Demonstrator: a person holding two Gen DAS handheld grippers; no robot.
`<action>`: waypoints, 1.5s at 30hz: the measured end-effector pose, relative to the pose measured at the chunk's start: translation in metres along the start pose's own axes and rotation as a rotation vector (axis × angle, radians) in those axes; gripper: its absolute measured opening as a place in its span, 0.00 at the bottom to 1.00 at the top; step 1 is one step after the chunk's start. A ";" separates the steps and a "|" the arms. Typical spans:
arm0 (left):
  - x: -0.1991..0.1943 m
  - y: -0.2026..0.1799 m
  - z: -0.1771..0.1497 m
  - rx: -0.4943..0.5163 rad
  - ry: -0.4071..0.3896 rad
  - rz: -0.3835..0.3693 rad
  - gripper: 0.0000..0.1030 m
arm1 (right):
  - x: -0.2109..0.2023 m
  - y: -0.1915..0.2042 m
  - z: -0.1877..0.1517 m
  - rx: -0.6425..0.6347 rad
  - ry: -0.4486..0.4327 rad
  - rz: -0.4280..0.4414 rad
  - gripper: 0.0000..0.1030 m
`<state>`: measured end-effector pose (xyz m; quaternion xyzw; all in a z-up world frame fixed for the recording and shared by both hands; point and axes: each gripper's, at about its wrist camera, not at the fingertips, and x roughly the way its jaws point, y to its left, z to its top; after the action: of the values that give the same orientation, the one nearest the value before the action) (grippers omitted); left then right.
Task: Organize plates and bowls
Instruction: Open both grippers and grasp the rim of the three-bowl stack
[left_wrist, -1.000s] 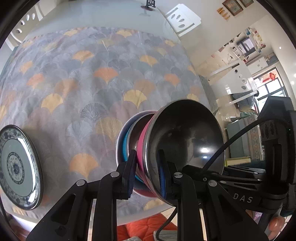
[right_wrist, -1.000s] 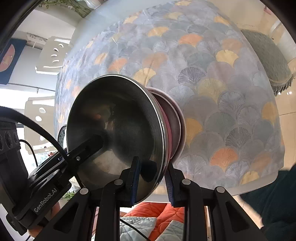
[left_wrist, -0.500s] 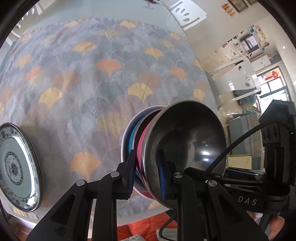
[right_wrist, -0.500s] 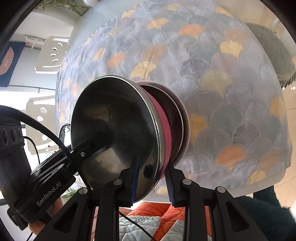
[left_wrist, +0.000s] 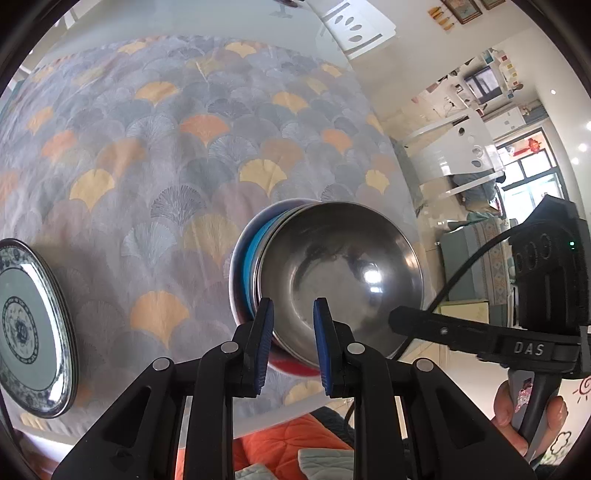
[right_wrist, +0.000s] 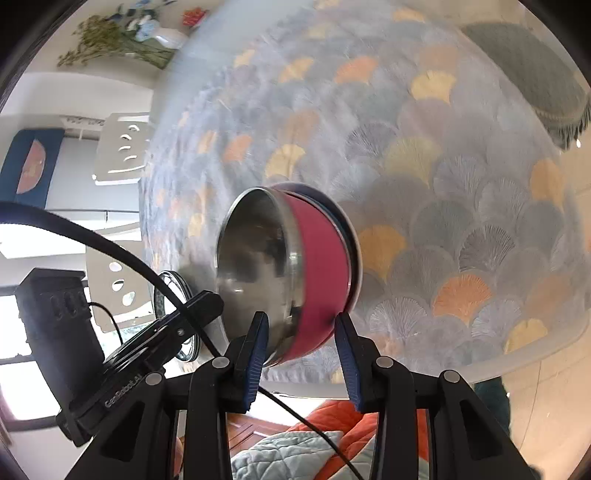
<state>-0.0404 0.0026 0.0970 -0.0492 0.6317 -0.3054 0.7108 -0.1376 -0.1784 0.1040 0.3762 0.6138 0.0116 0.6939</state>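
A steel bowl (left_wrist: 343, 273) with a pink outer wall (right_wrist: 321, 273) is nested in a blue bowl (left_wrist: 255, 254) and a wider dish on the patterned tablecloth (left_wrist: 155, 147). My left gripper (left_wrist: 293, 332) is shut on the steel bowl's near rim, one pad outside and one inside. In the right wrist view its fingers (right_wrist: 199, 304) reach the bowl's left rim. My right gripper (right_wrist: 301, 345) is opening; the pink wall lies between its pads and neither presses on it. A blue-and-white plate (left_wrist: 26, 325) lies at the left.
The table's near edge (right_wrist: 480, 365) runs just under the bowls, with an orange quilt (right_wrist: 332, 417) below. White chairs (left_wrist: 354, 29) stand at the far side and a vase of flowers (right_wrist: 147, 33) at the table's far corner. A person's hand (left_wrist: 517, 413) holds the right gripper's handle.
My right gripper's jaws have spread off the bowl's rim and drawn back a little. The bowl stack now looks less tilted. The left gripper still holds the rim.
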 end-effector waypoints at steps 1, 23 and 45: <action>-0.001 0.001 -0.001 0.002 -0.003 0.001 0.18 | -0.002 0.002 -0.002 -0.008 -0.008 -0.004 0.35; -0.035 0.009 -0.010 -0.053 -0.101 0.023 0.18 | -0.027 0.016 0.005 -0.127 -0.109 -0.106 0.35; -0.050 -0.053 0.020 -0.031 -0.313 0.221 0.62 | -0.066 0.023 0.004 -0.301 -0.187 -0.148 0.54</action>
<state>-0.0421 -0.0217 0.1687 -0.0376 0.5194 -0.2044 0.8289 -0.1399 -0.1955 0.1722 0.2214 0.5639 0.0175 0.7954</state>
